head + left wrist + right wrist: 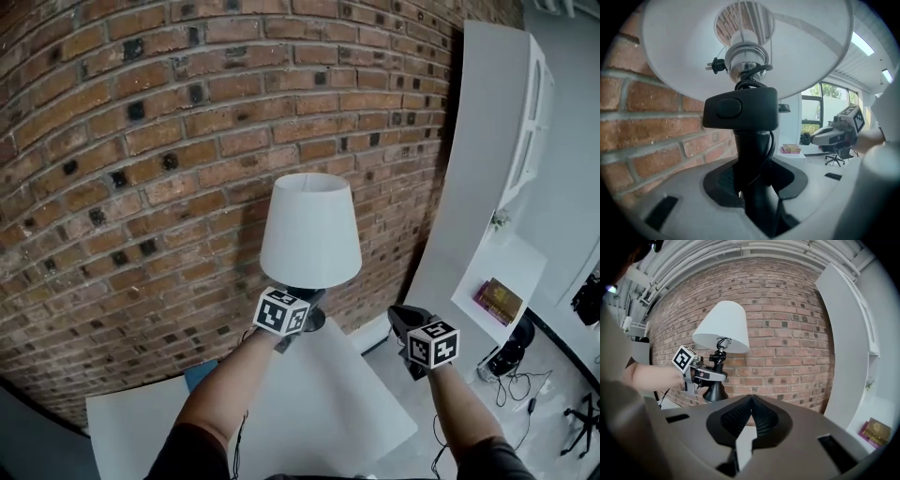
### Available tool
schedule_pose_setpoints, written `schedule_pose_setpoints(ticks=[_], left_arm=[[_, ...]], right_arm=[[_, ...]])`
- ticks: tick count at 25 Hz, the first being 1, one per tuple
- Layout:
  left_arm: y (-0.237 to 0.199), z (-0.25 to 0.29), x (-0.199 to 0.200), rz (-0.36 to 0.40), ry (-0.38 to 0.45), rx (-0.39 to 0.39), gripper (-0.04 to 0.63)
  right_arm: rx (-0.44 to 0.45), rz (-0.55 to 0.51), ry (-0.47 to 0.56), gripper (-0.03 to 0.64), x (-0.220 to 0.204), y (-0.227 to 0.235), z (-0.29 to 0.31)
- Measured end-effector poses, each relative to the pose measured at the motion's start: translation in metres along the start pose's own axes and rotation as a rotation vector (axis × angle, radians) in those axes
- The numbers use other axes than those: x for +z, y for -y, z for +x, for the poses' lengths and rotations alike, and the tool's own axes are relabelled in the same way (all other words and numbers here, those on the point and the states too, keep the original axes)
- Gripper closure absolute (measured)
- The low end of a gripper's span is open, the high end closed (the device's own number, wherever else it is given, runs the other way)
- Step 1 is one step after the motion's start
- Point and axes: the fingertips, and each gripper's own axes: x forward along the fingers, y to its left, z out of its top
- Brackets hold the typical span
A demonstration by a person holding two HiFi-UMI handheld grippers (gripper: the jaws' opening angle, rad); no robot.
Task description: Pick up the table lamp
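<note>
Stem of the table lamp sits clamped in the part-spread left gripper, base mostly hidden from above; right of the lamp, the right gripper is closed, empty.

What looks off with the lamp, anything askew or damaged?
No damage shows. One oddity: on the lamp, the cord is wound round the black stem, and its plug sticks out beside the socket under the shade. The left gripper clamps that stem, seemingly over the cord.
</note>
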Motion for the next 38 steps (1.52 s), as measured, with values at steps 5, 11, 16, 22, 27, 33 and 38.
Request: schedule_pose_setpoints(ticks=[5, 11, 16, 22, 27, 33, 38], left_arm=[[0.008, -0.018, 0.046, 0.013, 0.022, -0.002, 0.462], [0.020, -0.037, 0.093, 0.036, 0.043, -0.009, 0.462], [0.027, -0.055, 0.129, 0.044, 0.069, -0.008, 0.462], [0.036, -0.077, 0.172, 0.048, 0.098, -0.009, 0.462], [0.042, -0.094, 0.194, 0.068, 0.099, 0.002, 0.462], [0.052, -0.112, 0.214, 0.096, 0.106, 0.012, 0.462], [0.060, -0.122, 0.225, 0.087, 0.118, 0.000, 0.462]], right_arm=[[-0.023, -0.008, 0.017, 0.623, 0.036, 0.009, -0.010], [-0.035, -0.033, 0.041, 0.623, 0.080, 0.013, -0.020], [-0.044, -0.040, 0.061, 0.623, 0.112, 0.016, -0.032], [-0.052, -0.053, 0.081, 0.623, 0.156, 0.020, -0.050], [-0.046, -0.060, 0.097, 0.623, 0.185, 0.016, -0.061], [-0.053, -0.078, 0.105, 0.623, 0.207, 0.014, -0.071], [-0.057, -0.095, 0.117, 0.623, 0.221, 0.009, -0.077]])
